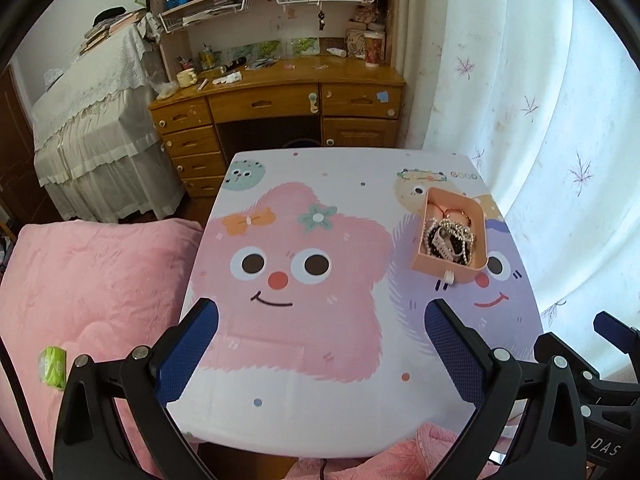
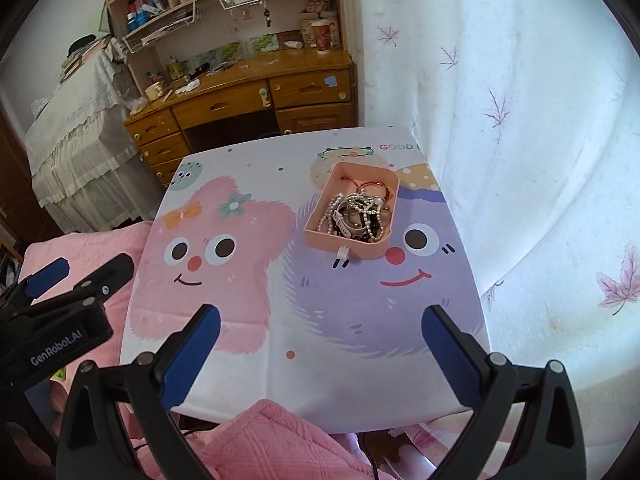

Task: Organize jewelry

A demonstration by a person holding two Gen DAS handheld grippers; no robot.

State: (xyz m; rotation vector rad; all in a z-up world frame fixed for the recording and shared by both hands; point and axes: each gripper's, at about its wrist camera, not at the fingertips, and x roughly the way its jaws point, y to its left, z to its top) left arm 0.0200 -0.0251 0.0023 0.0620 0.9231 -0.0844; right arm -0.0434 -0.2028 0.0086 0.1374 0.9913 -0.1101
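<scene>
A peach-pink open box (image 1: 436, 266) (image 2: 320, 236) stands on the right side of a small table (image 1: 304, 412) (image 2: 360, 392) covered with a cartoon-print cloth. Inside lies a tangled heap of jewelry (image 1: 448, 238) (image 2: 356, 216): pearl strings, a white watch, dark beads and a red cord bracelet. My left gripper (image 1: 322, 320) hovers open over the pink cartoon figure near the table's front, with nothing between its blue pads. My right gripper (image 2: 320, 324) hovers open above the purple figure, well short of the box, also with nothing in it. Each gripper shows at the edge of the other's view.
A pink quilt (image 1: 92, 288) covers a bed left of the table, with a small green packet (image 1: 52, 366) on it. A wooden desk (image 1: 280, 92) with cluttered shelves stands beyond. A white leaf-print curtain (image 1: 540, 100) hangs along the right side.
</scene>
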